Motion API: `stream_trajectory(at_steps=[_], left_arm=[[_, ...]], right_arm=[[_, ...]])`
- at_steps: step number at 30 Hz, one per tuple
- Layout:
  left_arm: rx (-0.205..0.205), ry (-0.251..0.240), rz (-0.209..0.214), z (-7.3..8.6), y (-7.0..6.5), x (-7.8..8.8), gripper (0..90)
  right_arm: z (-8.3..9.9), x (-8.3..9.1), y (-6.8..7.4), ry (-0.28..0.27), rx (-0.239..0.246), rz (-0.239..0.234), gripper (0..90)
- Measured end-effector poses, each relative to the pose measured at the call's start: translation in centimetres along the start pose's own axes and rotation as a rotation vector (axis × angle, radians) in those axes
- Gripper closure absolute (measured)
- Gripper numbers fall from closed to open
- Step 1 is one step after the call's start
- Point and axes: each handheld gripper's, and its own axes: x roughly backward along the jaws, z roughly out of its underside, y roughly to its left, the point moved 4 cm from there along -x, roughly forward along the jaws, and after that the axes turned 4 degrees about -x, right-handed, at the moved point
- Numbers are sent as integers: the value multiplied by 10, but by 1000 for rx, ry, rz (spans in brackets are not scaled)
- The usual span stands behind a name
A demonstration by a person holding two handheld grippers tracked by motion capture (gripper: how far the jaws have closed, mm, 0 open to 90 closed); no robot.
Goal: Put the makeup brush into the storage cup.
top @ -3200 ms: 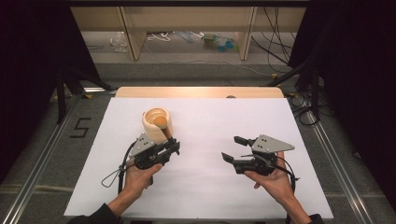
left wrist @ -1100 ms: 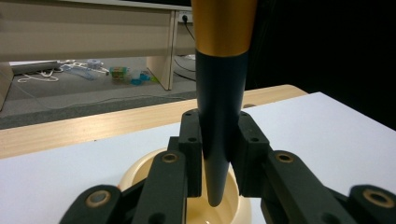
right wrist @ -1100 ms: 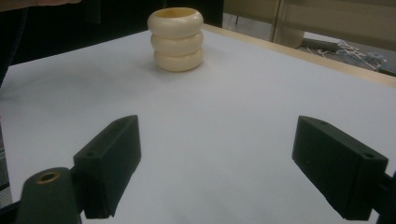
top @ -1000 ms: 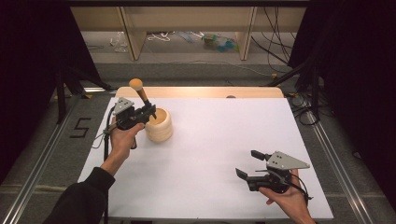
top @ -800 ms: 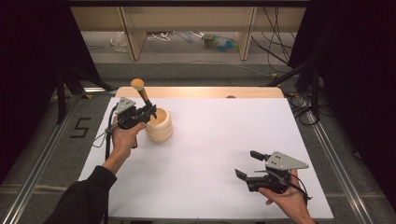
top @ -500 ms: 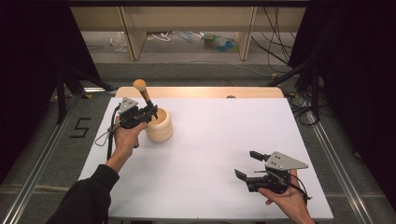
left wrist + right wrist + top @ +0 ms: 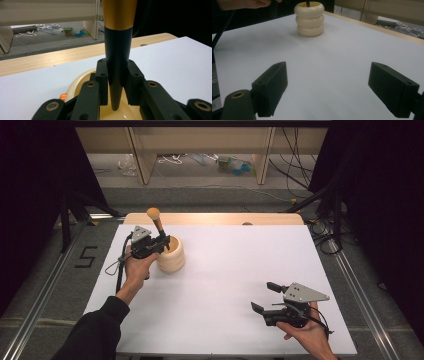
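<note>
Cream ribbed holder (image 7: 171,255) stood on the white counter (image 7: 235,270) at its far left part, three stacked rings in the right gripper view (image 7: 309,18), open top. Inside it, a small orange bit (image 7: 63,96) showed at the rim in the left gripper view; what it was could not be told. The tapered dark handle tip of a brush (image 7: 157,222) hung just inside the holder's mouth, not touching bottom as far as could be seen.

Left gripper (image 7: 159,241) was right over the near-left edge of the holder, jaws pinched on the brush's black handle (image 7: 117,72) below its gold ferrule. Brush stood about upright, leaning slightly, orange round head on top, above the gripper. Left hand (image 7: 136,267) held the gripper from the near side, cable trailing down the counter.

Right gripper (image 7: 266,297) was at the near right of the counter, well apart from the holder, jaws spread wide and holding nothing, right hand (image 7: 305,332) under it. Bare white counter lay between it and the holder.

Around: wooden counter edge at the far side, floor clutter (image 7: 235,165) and wooden shelf legs beyond, a "5" mark (image 7: 85,256) on the floor at the left.
</note>
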Motion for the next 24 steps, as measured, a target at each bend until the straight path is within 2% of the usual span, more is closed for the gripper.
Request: stream_trajectory(at_steps=[4, 7, 13, 14, 15, 17, 19, 21, 23, 24], left_arm=[[0, 9, 0, 2, 0, -2, 757], [-24, 18, 2, 4, 2, -3, 757], [-9, 31, 1, 7, 1, -5, 757], [16, 32, -1, 8, -1, -6, 757], [9, 36, 2, 8, -1, -6, 756], [-9, 42, 3, 10, 1, -7, 756], [18, 50, 6, 13, 0, -7, 752], [55, 43, -2, 15, -1, -8, 706], [20, 32, -4, 13, 2, -7, 610], [15, 20, -3, 12, 2, -6, 610]], right_arm=[[0, 0, 0, 2, 1, -3, 170], [0, 0, 1, 5, 3, -4, 172], [1, -1, 1, 6, 4, -6, 175], [1, -1, 1, 6, 5, -6, 175], [1, -2, 1, -2, 5, -3, 176], [1, 0, 1, 20, 6, 0, 176], [1, 1, 1, 26, 7, 0, 177], [1, 0, 2, 19, 8, -3, 177], [1, -2, 2, 4, 7, -10, 177], [1, -2, 2, 4, 6, -12, 178]])
